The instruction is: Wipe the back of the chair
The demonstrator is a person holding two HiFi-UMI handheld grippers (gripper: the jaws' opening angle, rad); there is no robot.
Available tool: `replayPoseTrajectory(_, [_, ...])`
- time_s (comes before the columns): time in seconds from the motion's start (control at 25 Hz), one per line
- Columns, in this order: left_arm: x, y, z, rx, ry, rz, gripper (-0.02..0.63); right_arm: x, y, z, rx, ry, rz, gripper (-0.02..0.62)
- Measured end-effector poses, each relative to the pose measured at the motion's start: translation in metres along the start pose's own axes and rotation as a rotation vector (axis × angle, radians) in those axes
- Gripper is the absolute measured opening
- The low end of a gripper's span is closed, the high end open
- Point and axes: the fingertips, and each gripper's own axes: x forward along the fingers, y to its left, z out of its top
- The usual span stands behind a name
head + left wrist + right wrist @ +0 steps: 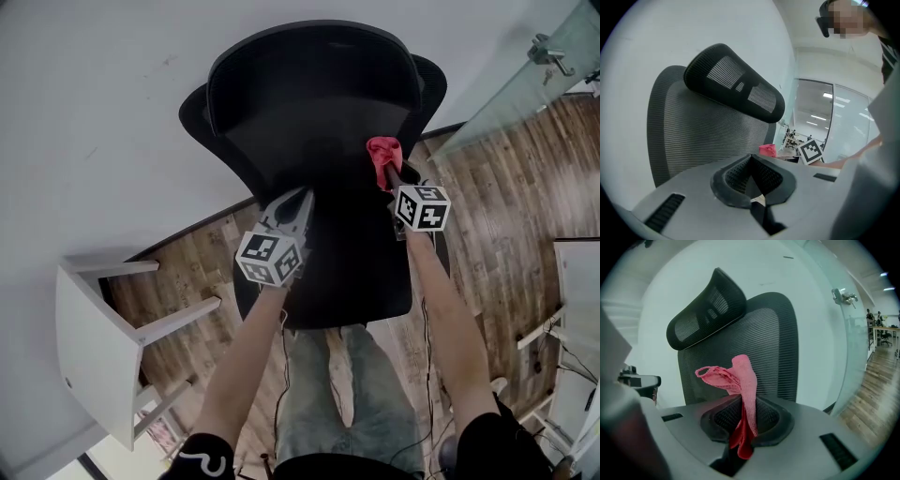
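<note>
The chair's backrest (319, 131) and headrest (736, 89) are matt black, finely ribbed mesh. The pink cloth (740, 380) is a soft, loosely woven textile; the left tool (751, 180) and right tool (746, 423) have smooth matt grey shells with textured black pads (772, 417). The floor (497, 206) is wood-grain planking with a slight sheen.

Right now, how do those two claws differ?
The right claw is clamped on a pink cloth; the left claw is closed on nothing. The right claw is near the chair back's right edge; the left claw nearer its middle. Both point at the chair back.
</note>
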Motion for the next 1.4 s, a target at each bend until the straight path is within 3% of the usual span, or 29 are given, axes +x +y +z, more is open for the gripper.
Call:
replayPoseTrajectory(0.64, [-0.13, 0.125, -0.012, -0.061, -0.009, 0.126, 0.025, 0.084, 0.231, -0.051, -0.076, 0.088, 0.249, 0.074])
replayPoseTrajectory(0.8, [-0.158, 0.151, -0.018, -0.068, -0.002, 0.146, 0.025, 0.107, 0.276, -0.068, -0.099, 0.118, 0.277, 0.074])
replayPoseTrajectory(1.08, [-0.189, 0.184, -0.026, -0.077, 0.011, 0.168, 0.025, 0.134, 0.311, -0.091, -0.12, 0.144, 0.263, 0.072])
replayPoseTrajectory(1.4, [-0.18, 0.182, -0.027, -0.073, 0.018, 0.151, 0.025, 0.143, 0.279, -0.09, -0.106, 0.146, 0.18, 0.072])
